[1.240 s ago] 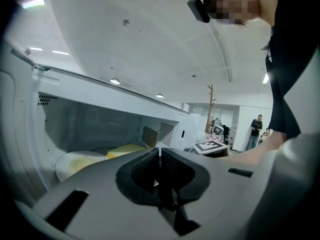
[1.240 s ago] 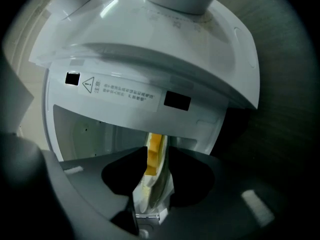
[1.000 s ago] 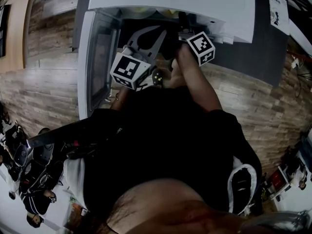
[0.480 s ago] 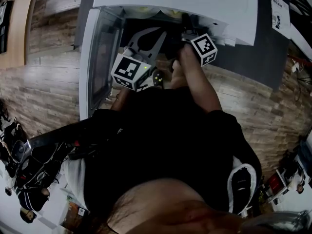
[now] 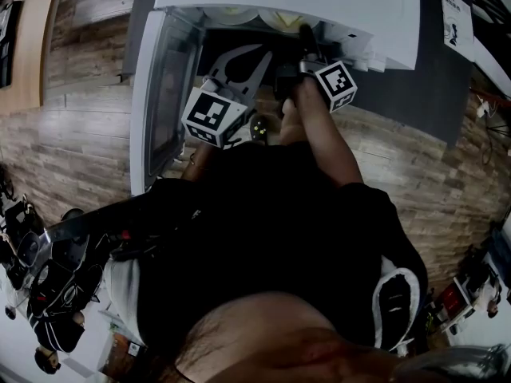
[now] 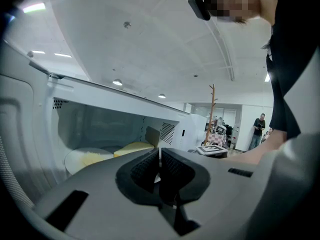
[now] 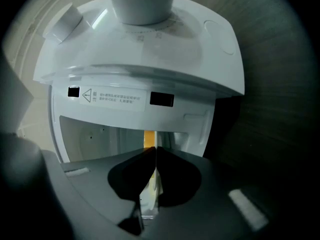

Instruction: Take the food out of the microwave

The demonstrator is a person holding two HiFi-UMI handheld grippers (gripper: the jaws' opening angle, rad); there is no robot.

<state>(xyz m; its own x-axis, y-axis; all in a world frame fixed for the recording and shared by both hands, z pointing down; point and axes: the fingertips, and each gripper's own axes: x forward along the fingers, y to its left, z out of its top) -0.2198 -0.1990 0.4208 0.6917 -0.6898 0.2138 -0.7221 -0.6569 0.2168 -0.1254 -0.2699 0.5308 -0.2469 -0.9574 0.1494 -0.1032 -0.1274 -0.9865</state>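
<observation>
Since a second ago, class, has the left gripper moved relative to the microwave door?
No. In the head view the left gripper has not shifted: its marker cube sits at the same spot beside the open microwave door.

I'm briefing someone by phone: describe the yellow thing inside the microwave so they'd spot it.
Find the open white microwave. On its cavity floor, right of a pale round plate, lies the yellow slab: straight-edged and solid yellow, unlike the plate.
</observation>
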